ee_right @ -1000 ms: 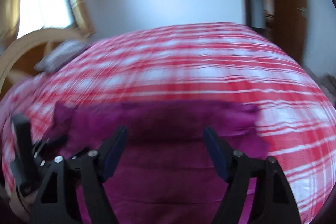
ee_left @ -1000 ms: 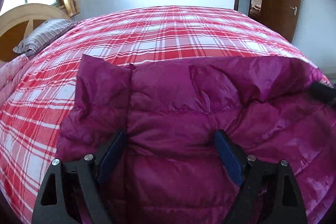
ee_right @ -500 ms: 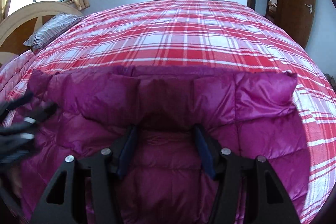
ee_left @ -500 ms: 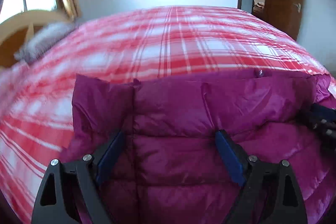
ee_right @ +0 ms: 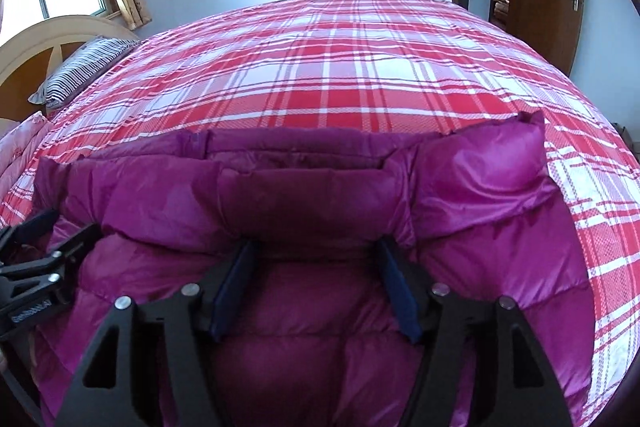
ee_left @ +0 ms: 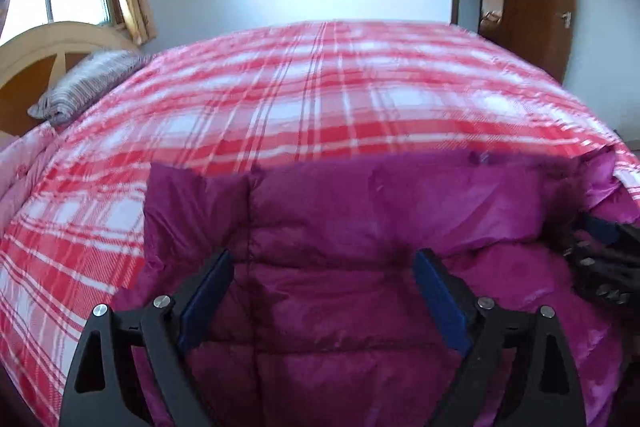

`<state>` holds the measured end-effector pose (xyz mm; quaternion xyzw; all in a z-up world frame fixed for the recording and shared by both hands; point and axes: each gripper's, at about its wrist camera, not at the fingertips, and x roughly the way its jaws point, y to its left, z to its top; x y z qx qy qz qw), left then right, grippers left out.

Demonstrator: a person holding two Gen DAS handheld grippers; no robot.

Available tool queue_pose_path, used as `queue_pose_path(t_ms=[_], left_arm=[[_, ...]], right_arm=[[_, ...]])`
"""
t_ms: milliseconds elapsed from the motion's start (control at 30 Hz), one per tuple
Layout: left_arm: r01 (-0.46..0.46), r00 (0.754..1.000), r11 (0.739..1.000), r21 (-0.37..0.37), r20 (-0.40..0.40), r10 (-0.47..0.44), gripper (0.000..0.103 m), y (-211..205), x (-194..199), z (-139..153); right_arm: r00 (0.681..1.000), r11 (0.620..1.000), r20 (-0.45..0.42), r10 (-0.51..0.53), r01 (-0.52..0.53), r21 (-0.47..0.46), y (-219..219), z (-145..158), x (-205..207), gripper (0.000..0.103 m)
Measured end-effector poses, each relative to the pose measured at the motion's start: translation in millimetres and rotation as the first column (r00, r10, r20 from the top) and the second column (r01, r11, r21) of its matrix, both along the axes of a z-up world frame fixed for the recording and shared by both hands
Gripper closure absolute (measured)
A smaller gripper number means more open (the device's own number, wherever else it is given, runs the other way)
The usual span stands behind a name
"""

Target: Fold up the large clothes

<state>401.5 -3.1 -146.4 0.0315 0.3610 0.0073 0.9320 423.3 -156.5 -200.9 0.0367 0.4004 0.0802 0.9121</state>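
Left gripper and right gripper both opening, pads clear, over jacket on near bed

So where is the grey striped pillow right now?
The grey striped pillow lies at the left edge of both views, on the red plaid bed cover, against the curved wooden headboard.

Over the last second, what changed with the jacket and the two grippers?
The right gripper came down close over the magenta puffer jacket, whose folded top edge now sits just beyond its fingertips; its jaws are opening, pads not pressing the fabric. The left gripper stayed open over the jacket's left part, widening slightly. The jacket still lies on the red plaid bedspread; the striped pillow hasn't moved.
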Motion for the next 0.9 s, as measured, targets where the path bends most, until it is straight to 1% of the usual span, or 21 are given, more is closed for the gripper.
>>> queue_pose_path(t_ms=[67, 133, 167, 200, 233, 267, 333, 367, 500, 767, 900], left_arm=[[0.032, 0.999, 0.999, 0.009, 0.027, -0.032, 0.012, -9, -2, 8], [0.060, 0.998, 0.997, 0.049, 0.033, -0.061, 0.011, -20, 0, 9], [0.062, 0.998, 0.995, 0.080, 0.024, -0.064, 0.011, -24, 4, 6], [0.060, 0.998, 0.994, 0.090, 0.012, -0.061, 0.011, -24, 8, 2], [0.046, 0.999, 0.994, 0.095, -0.021, -0.044, 0.011, -22, 15, -7], [0.037, 0.999, 0.996, 0.084, -0.043, -0.033, 0.011, -18, 19, -12], [0.022, 0.997, 1.000, 0.007, -0.073, -0.022, 0.010, -6, 25, -19], [0.021, 0.997, 1.000, -0.010, -0.077, -0.021, 0.010, -3, 26, -20], [0.022, 0.997, 1.000, -0.003, -0.073, -0.023, 0.009, -6, 24, -25], [0.021, 0.996, 1.000, -0.021, -0.090, -0.023, 0.006, -4, 27, -30], [0.018, 0.995, 0.999, -0.036, -0.099, -0.022, 0.005, -2, 29, -32]], right_arm=[[1.000, 1.000, 0.000, 0.000, 0.000, 0.001, 0, -1, 0, 0.034], [1.000, 1.000, -0.002, -0.001, 0.001, -0.004, 1, -2, 1, 0.033], [1.000, 1.000, -0.003, -0.002, 0.002, -0.010, 1, -2, 2, 0.033], [1.000, 1.000, -0.005, -0.003, 0.003, -0.014, 2, -2, 3, 0.032], [1.000, 1.000, -0.008, -0.004, 0.004, -0.017, 2, -2, 3, 0.032], [1.000, 1.000, -0.009, -0.004, 0.004, -0.017, 2, -3, 4, 0.032], [1.000, 1.000, -0.014, -0.005, 0.005, -0.011, 1, -3, 5, 0.031], [1.000, 1.000, -0.015, -0.006, 0.006, -0.009, 1, -3, 5, 0.031], [1.000, 1.000, -0.017, -0.008, 0.008, -0.013, 2, -4, 6, 0.031], [1.000, 1.000, -0.017, -0.010, 0.010, -0.015, 1, -5, 5, 0.030], [1.000, 1.000, -0.024, -0.010, 0.010, -0.011, 1, -6, 8, 0.028]])
